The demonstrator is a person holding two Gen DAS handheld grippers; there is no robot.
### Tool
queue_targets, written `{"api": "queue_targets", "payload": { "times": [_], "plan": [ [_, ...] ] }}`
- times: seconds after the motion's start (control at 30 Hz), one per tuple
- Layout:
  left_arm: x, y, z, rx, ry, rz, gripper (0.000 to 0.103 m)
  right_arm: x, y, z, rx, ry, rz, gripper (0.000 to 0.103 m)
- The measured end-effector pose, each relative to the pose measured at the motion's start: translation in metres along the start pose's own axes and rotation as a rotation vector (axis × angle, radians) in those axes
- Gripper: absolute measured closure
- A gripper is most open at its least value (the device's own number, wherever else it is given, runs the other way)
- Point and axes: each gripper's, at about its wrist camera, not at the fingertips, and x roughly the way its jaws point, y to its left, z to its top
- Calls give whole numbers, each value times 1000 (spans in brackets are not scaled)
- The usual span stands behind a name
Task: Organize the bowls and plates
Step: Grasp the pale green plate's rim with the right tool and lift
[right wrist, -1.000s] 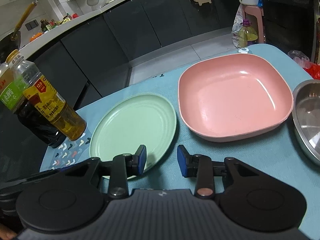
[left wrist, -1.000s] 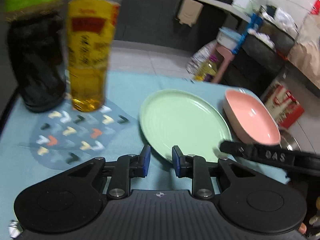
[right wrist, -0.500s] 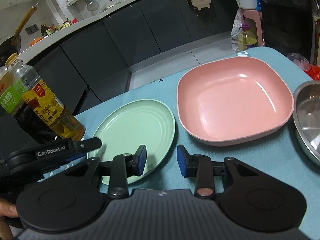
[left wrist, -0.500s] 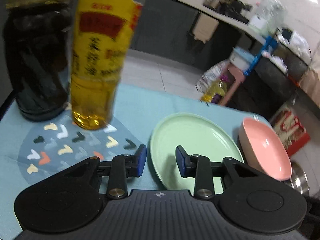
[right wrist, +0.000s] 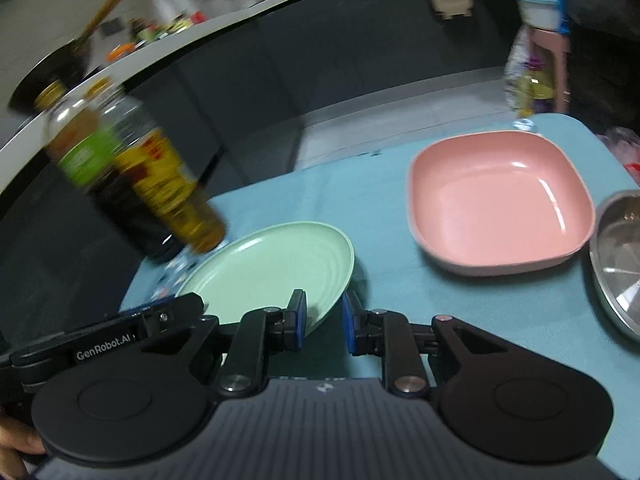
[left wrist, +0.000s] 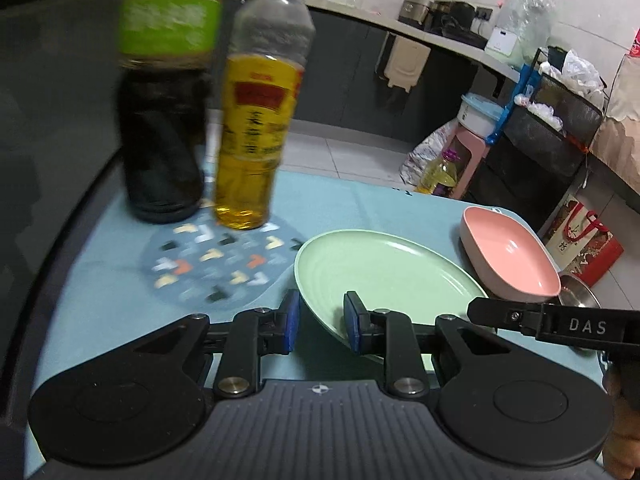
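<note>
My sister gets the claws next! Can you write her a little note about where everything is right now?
Left claw: open, its fingers either side of the green plate's near rim, nothing held.
Right claw: open, at the same plate's edge, holding nothing.
The pink bowl sits apart to the plate's right, with the steel bowl beyond it. Two bottles stand on the patterned mat to the left.
Done: nothing stacked.
Left: stack the plate and bowls, probably starting with the green plate.

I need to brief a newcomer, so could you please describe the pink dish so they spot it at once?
On the light blue tablecloth, look right of the round green plate. The pink dish is between it and a steel bowl: the only square, deep-walled piece.
</note>
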Motion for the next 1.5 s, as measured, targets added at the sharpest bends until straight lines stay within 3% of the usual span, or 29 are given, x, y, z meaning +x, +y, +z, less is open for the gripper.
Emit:
{"api": "queue_targets", "payload": {
  "times": [0.27,0.5,0.83,1.5],
  "plan": [
    [-55,35,-26,-89,-46,67,82,1,41,-17,-95,127,119,89],
    [-82,62,-48,-137,-60,104,82,-1,80,-29,-189,163,155,89],
    [-93,79,-67,-173,-55,103,82,-2,103,-39,-251,174,141,88],
    [-79,81,-83,-191,27,114,81,10,102,-56,-281,263,117,86]
  ]
}}
